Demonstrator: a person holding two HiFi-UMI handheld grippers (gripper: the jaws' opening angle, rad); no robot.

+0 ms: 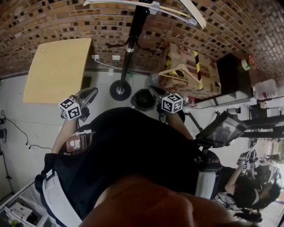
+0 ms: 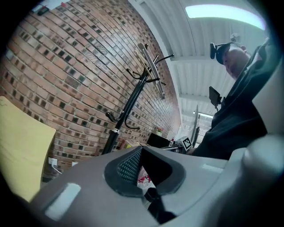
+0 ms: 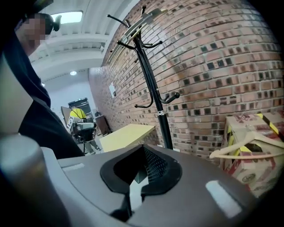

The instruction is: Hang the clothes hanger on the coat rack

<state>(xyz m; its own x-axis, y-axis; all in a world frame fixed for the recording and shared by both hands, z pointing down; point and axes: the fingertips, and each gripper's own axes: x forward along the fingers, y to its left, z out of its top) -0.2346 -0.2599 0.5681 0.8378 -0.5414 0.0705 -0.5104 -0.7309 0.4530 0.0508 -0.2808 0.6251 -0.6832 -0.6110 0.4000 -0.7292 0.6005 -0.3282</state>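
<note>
A black coat rack (image 1: 129,46) stands by the brick wall, its round base (image 1: 120,90) on the floor. Pale hangers (image 1: 148,6) hang at its top. A wooden clothes hanger (image 1: 179,72) lies on a cardboard box (image 1: 202,66) to the right of the rack. In the right gripper view that hanger (image 3: 248,145) shows at the right and the rack (image 3: 153,88) in the middle. My left gripper (image 1: 90,94) and right gripper (image 1: 155,92) are both shut and empty, short of the rack. The left gripper view faces the rack (image 2: 128,106) past its shut fingertips (image 2: 133,166).
A yellow tabletop (image 1: 55,68) stands left of the rack. A black round seat (image 1: 144,99) sits near the rack's base. A black cabinet (image 1: 233,73) is beside the box. Another person (image 1: 248,186) and equipment are at the lower right.
</note>
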